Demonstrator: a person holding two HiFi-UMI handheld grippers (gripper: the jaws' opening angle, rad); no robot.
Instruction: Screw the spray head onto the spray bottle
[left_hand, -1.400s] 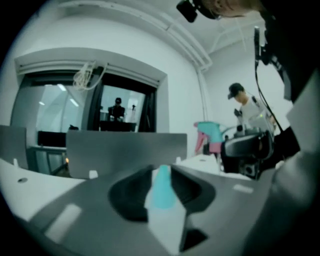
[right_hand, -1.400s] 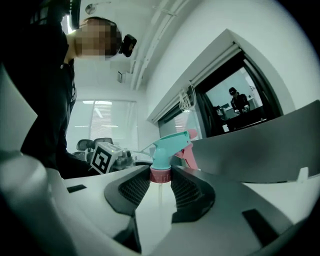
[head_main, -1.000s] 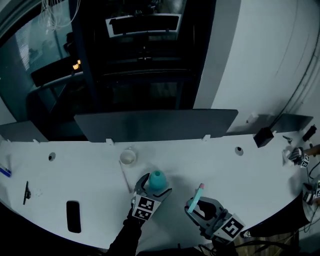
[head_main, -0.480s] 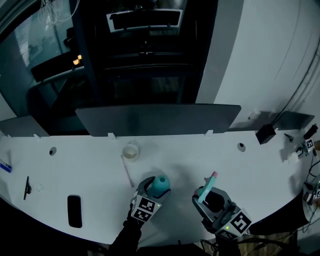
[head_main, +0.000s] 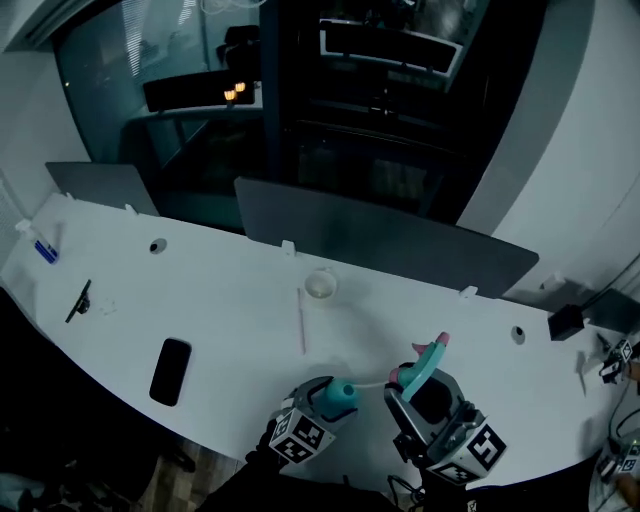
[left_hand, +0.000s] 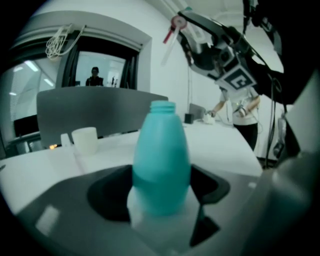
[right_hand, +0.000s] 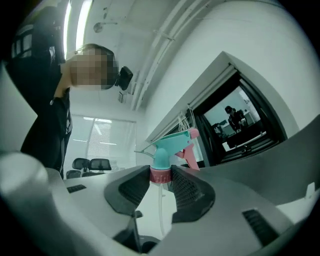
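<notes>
1. Left gripper (head_main: 322, 392): jaws have just been closing. They are now pressing on the body of the bottle (left_hand: 161, 160), which is standing upright between them.
2. Bottle is now sitting closer to the near edge of the table (head_main: 220, 300) than a second ago, so the left hand is carrying it, not just framing it. Can't tell if its base is clear of the table.
3. Right gripper (right_hand: 161, 176): jaws are clamping the pink collar of the head (right_hand: 167, 145), same grip as before. The tube (right_hand: 160, 210) is hanging free below the collar.
4. Head is riding higher and tilting up more than a second ago. In the left gripper view it is sitting above and right of the neck (left_hand: 163, 107), well apart.
5. Neck is open, with nothing in it yet.
6. My read: both parts are now gripped and the alignment step is starting. Next, the tube tip is going into the neck, then the collar is seating and turning.
7. Risk: the thin tube is missing or snagging on the neck rim.
</notes>
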